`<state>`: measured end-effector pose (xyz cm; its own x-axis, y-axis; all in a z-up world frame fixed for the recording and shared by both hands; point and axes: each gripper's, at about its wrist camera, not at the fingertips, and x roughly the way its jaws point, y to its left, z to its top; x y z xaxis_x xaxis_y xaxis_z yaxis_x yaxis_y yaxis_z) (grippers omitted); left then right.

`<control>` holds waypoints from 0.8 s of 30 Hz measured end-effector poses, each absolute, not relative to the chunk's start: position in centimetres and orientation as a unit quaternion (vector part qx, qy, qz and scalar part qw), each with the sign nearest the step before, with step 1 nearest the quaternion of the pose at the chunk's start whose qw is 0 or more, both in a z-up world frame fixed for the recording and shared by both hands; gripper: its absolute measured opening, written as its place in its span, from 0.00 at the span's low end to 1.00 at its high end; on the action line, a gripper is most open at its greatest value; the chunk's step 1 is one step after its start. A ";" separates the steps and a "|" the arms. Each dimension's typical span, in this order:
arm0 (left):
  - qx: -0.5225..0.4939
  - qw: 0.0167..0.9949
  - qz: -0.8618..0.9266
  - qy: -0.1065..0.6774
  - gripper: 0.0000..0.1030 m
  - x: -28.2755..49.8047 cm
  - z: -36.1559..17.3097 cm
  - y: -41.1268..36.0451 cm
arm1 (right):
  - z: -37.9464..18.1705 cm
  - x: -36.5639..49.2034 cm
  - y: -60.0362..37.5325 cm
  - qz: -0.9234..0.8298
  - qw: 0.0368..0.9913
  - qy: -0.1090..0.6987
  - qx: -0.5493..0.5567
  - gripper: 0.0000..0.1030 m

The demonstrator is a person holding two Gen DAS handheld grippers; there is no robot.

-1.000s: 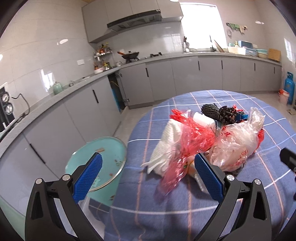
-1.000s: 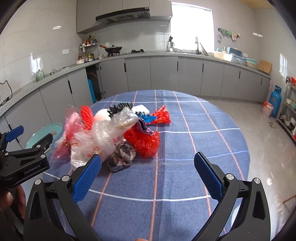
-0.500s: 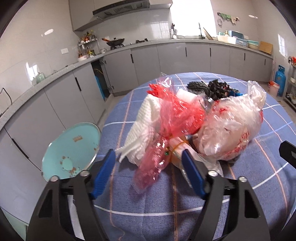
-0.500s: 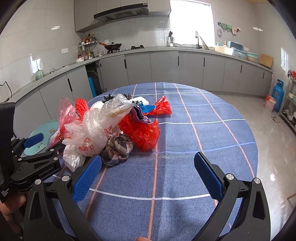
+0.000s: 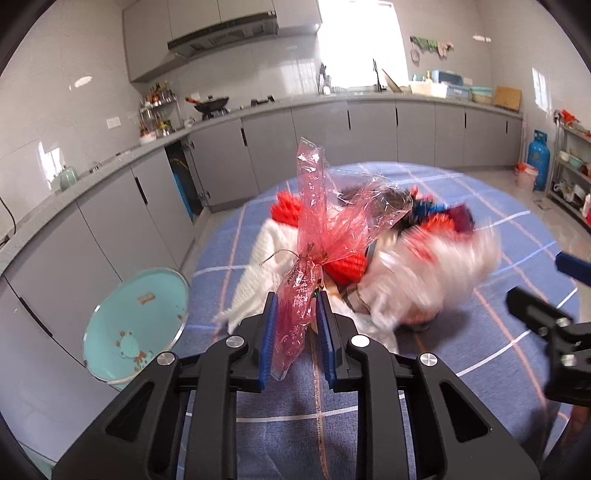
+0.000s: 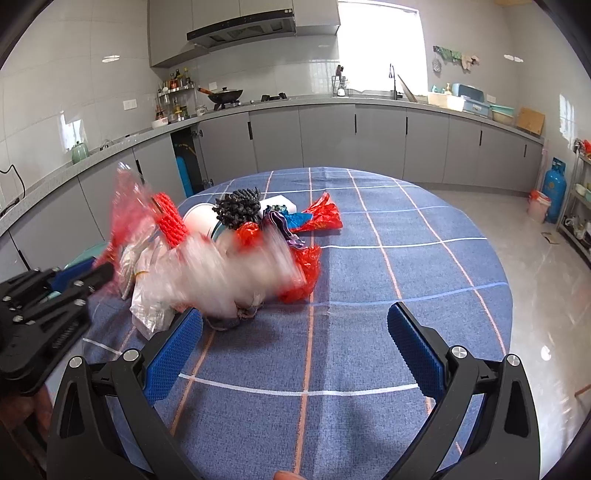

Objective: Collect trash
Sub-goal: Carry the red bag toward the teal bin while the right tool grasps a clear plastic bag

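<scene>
Pink cellophane wrapper upright, crinkled – trash pile (partly blurred) behind, on tablecloth.

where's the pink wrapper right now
In the left wrist view the pink wrapper is clamped in the left gripper, rising above the trash pile at the table's left edge.

A round table is wearing a blue checked cloth. A pale turquoise stool is standing just beside its edge. Grey cabinets are running along the walls, a wok is sitting on the hob (under the extractor hood), and a blue gas cylinder is standing on the floor.
</scene>
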<state>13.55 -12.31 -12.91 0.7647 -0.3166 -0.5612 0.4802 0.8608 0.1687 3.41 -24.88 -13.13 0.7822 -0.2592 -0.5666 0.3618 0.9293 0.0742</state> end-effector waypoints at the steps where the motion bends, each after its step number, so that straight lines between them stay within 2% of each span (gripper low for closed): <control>1: 0.152 0.929 -0.211 0.263 0.21 13.4 -12.6 -12.2 | -13.0 3.6 -24.8 -0.164 0.940 0.286 0.089 0.96; 6: 0.150 0.942 -0.181 0.241 0.21 12.6 -11.7 -11.2 | -12.6 4.3 -24.2 -0.157 0.943 0.281 0.081 0.96; 15: 0.135 0.941 -0.164 0.264 0.21 11.7 -12.9 -9.2 | -13.8 5.2 -22.9 -0.134 0.941 0.304 0.060 0.94; 16: 0.133 0.940 -0.164 0.267 0.21 11.7 -13.0 -9.0 | -14.0 5.3 -22.8 -0.129 0.940 0.309 0.061 0.90; 17: 0.131 0.940 -0.162 0.269 0.21 11.6 -13.1 -8.9 | -14.2 5.4 -22.7 -0.124 0.939 0.316 0.062 0.82; 21: 0.122 0.941 -0.161 0.271 0.21 11.1 -13.1 -8.2 | -14.4 5.4 -22.0 -0.107 0.938 0.326 0.058 0.70; 22: 0.122 0.941 -0.161 0.271 0.21 10.9 -13.1 -8.2 | -14.5 5.5 -21.7 -0.102 0.938 0.328 0.053 0.62; 23: 0.122 0.941 -0.162 0.270 0.21 10.8 -13.1 -8.2 | -14.5 5.7 -21.4 -0.098 0.937 0.332 0.049 0.49; 24: 0.122 0.941 -0.163 0.269 0.21 10.8 -13.0 -8.1 | -14.7 5.9 -21.2 -0.092 0.935 0.339 0.045 0.43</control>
<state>10.75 -8.12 -13.00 0.8017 -0.2415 -0.5467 0.3733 0.9167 0.1426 5.87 -21.19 -14.74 0.7529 -0.1410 -0.6429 0.2020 0.9791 0.0218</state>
